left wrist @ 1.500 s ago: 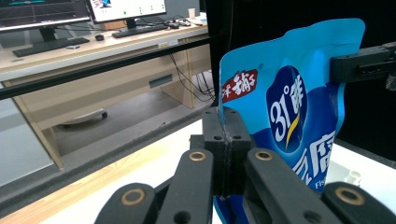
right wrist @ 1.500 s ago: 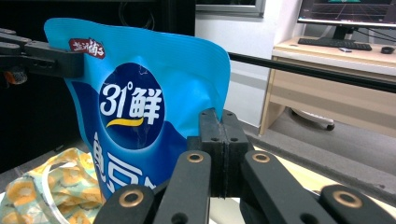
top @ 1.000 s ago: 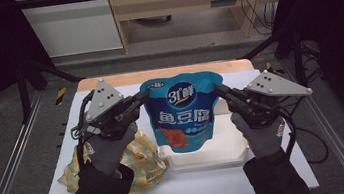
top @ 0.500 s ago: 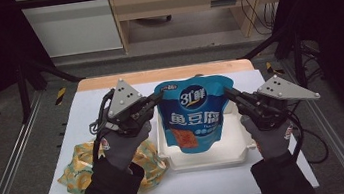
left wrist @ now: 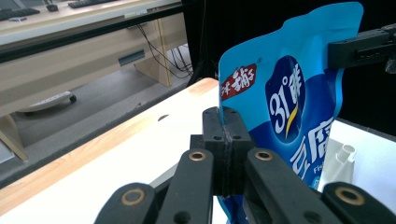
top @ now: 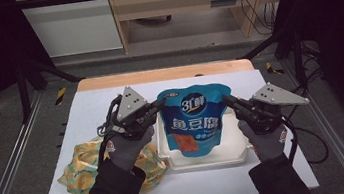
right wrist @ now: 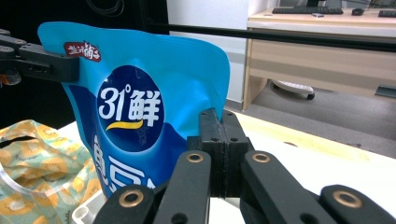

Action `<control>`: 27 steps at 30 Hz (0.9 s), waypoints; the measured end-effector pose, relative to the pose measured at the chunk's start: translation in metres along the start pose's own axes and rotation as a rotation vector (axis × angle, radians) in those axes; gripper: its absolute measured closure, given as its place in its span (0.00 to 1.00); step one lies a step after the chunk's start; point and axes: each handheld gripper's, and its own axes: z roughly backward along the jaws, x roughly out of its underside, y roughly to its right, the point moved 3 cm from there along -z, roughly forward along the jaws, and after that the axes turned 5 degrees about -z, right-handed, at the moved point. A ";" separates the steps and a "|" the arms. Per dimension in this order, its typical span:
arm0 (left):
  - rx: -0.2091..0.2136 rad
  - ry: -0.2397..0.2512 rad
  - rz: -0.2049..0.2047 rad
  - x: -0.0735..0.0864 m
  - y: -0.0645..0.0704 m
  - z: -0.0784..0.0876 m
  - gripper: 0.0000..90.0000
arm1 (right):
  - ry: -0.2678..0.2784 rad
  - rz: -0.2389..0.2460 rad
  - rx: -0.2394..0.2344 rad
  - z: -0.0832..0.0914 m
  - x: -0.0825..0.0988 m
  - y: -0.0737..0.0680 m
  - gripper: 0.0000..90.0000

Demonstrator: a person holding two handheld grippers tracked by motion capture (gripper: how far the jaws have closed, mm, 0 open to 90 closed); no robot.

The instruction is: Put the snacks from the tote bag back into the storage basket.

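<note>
Both grippers, left [top: 161, 104] and right [top: 226, 100], are clamping the blue pouch [top: 195, 124] at frame centre, holding it over the white tray [top: 240, 154]; setting down is remaining.

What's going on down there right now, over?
Left gripper and right gripper each shut on a top corner of the blue pouch. Pouch hangs upright over the white tray. Yellow patterned bag lies beside the tray, nothing blocking.
</note>
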 end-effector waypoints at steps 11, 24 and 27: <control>0.000 -0.044 0.019 0.022 -0.002 -0.004 1.00 | -0.052 0.005 0.005 -0.014 0.019 -0.001 1.00; 0.001 -0.057 0.037 0.037 -0.006 0.003 1.00 | -0.083 0.014 -0.014 -0.020 0.029 -0.011 1.00; 0.006 -0.061 0.031 0.036 -0.005 0.004 1.00 | -0.082 0.014 -0.014 -0.020 0.030 -0.012 1.00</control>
